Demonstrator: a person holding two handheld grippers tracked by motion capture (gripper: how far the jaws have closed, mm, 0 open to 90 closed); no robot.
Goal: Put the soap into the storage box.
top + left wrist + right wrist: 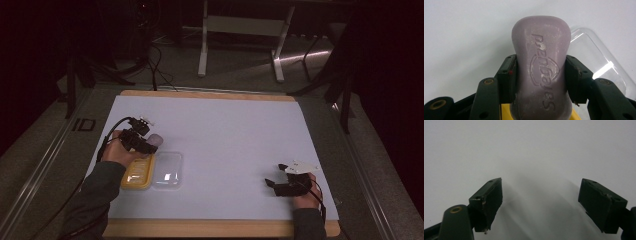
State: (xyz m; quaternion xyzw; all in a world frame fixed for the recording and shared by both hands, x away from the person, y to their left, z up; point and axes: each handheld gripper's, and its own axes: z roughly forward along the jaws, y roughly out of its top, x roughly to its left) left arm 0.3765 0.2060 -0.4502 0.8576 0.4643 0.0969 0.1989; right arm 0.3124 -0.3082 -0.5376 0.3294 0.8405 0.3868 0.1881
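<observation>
A pale purple bar of soap [541,67] with embossed lettering is clamped at its waist between the jaws of my left gripper [540,75]. From the high view the left gripper [150,144] holds the soap [156,138] just above the far end of a yellow soap dish [136,173]. A clear plastic lid [167,170] lies flat beside the dish on its right, and its edge [599,62] shows behind the soap. My right gripper [272,186] rests near the table's front right, jaws wide apart, with bare white surface between its fingertips [540,202].
A white sheet [225,135] covers the wooden table [210,227]. Beyond the far edge are desk legs [202,45] and loose cables [155,70] on a dark floor.
</observation>
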